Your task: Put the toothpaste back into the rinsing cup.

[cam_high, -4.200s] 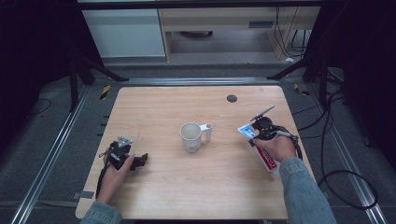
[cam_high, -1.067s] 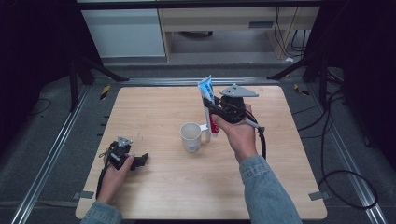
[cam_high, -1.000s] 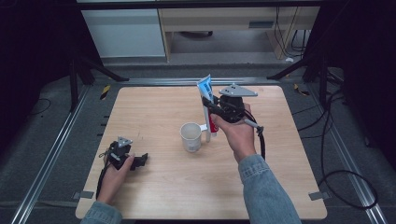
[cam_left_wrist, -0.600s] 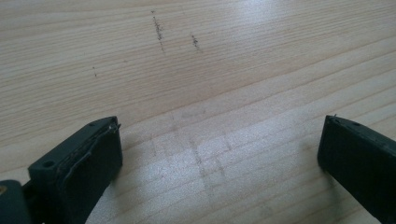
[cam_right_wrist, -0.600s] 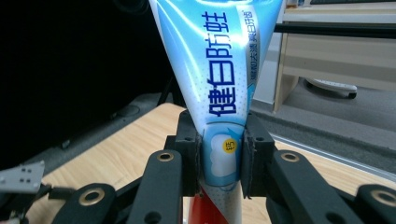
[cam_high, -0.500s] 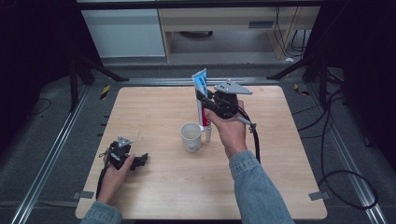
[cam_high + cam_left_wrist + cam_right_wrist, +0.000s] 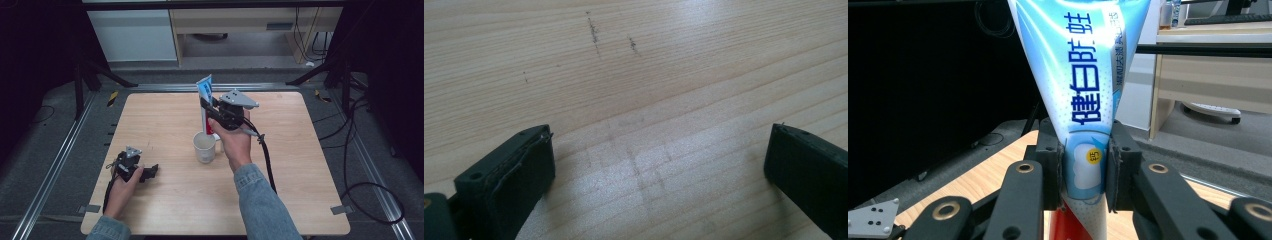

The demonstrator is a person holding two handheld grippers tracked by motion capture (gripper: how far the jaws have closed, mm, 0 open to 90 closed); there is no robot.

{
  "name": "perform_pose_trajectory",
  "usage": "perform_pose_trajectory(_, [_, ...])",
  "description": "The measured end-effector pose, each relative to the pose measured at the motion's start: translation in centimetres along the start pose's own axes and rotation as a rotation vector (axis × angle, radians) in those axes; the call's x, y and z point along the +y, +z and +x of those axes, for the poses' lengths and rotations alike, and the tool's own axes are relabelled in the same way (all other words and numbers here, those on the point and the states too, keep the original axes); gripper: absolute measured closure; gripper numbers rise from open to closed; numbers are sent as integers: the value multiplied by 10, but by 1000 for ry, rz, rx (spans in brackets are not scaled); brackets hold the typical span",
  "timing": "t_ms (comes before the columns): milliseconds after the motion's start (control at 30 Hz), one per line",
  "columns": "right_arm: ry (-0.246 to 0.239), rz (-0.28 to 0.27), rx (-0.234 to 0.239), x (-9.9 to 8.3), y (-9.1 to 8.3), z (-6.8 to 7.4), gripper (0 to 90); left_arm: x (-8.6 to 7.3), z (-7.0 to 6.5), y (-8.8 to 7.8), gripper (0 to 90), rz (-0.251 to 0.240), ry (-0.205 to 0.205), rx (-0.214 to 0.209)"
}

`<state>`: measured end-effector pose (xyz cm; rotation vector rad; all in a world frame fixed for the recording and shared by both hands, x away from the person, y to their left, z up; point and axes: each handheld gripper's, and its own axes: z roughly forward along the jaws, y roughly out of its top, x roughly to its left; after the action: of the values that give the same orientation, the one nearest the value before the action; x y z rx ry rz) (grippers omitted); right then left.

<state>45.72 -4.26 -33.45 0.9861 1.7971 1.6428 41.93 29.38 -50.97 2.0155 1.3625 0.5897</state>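
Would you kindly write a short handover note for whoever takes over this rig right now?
Right gripper: shut on the toothpaste tube, held upright with the crimped end up, just behind and above the mug.
Left gripper: open, nothing between the jaws, resting low over the table at its front left.
Mug: upright near the table's middle, handle to its right.
Done: tube picked up and brought to the mug.
Left: probably lower the tube into the mug and release; its lower end looks not yet inside.
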Motion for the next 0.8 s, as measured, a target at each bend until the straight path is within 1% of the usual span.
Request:
perform_pose_trajectory(200, [13,-17,7,-11,4,3,727,0,0,0,0,0,1,0])
perform_pose_trajectory(433, [19,-17,12,-19,6,5,727,0,0,0,0,2,2,0])
perform_pose_trajectory(500, [12,-20,13,-22,6,4,727,0,0,0,0,2,2,0])
perform_pose_trajectory(733, [22,-21,7,-32,8,2,726,0,0,0,0,2,2,0])
perform_pose_trajectory(800, [15,-21,5,-36,8,1,726,0,0,0,0,2,2,0])
